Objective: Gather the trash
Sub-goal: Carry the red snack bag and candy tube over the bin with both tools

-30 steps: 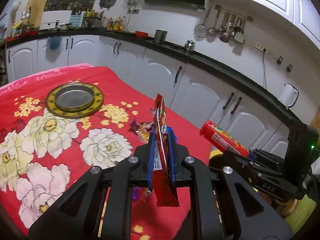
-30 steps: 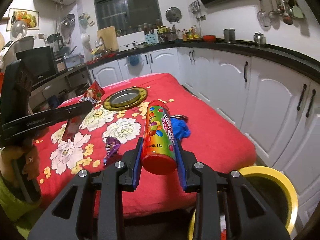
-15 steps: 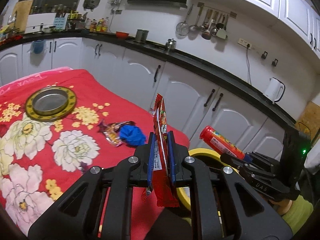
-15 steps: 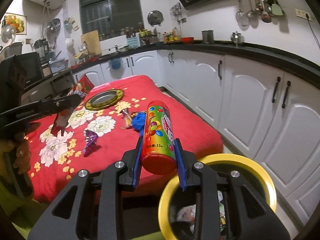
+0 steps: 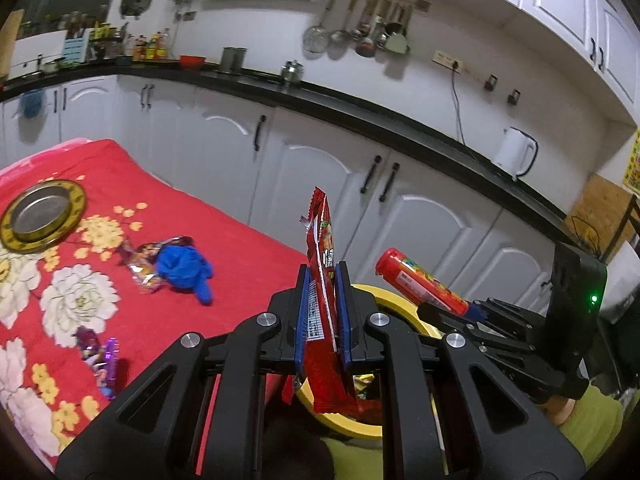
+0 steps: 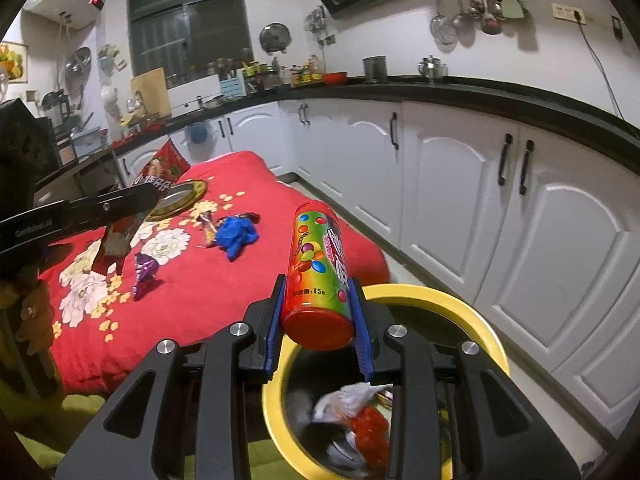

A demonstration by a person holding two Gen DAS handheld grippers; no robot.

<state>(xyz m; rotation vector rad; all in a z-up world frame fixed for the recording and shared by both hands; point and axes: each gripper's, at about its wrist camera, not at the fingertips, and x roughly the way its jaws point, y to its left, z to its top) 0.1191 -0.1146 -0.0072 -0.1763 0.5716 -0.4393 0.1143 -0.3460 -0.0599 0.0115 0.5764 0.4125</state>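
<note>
My left gripper [image 5: 323,280] is shut on a red snack wrapper [image 5: 325,304], held upright over the near rim of the yellow-rimmed trash bin [image 5: 394,300]. My right gripper [image 6: 318,296] is shut on a candy tube [image 6: 318,268] with a red cap, held above the bin [image 6: 452,300], which holds crumpled trash. The right gripper and tube also show in the left wrist view [image 5: 420,280]. On the red flowered tablecloth [image 6: 192,280] lie a blue crumpled rag [image 6: 236,234], an orange wrapper [image 6: 208,230] and a purple wrapper [image 6: 145,274].
A round metal dish with gold rim [image 5: 42,214] sits far back on the table. White kitchen cabinets [image 6: 460,184] with a black counter run close behind the bin. A white kettle [image 5: 516,152] stands on the counter.
Both grippers have moved right off the table towards the bin, each still holding its item. The bin now lies under both grippers.
</note>
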